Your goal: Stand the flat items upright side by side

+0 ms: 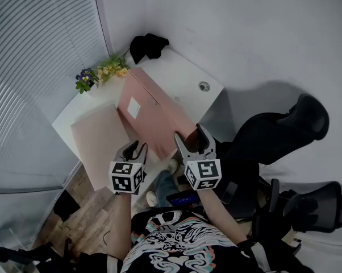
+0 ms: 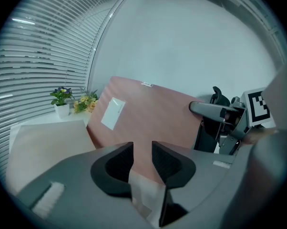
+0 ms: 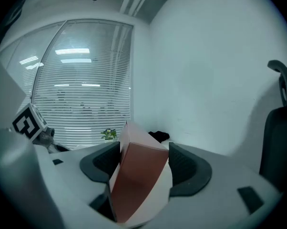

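A pink flat box with a white label is tilted up on edge over the white table. My right gripper is shut on its near corner; in the right gripper view the box fills the gap between the right gripper's jaws. My left gripper is at the box's lower near edge. In the left gripper view a thin pale edge sits pinched in the left gripper, with the box rising ahead. A second, paler box lies flat to the left.
A small pot of purple flowers and a yellow bunch stand at the table's far left corner. A black object lies at the far edge and a round grommet at the right. Black office chairs stand to the right. Blinds line the left wall.
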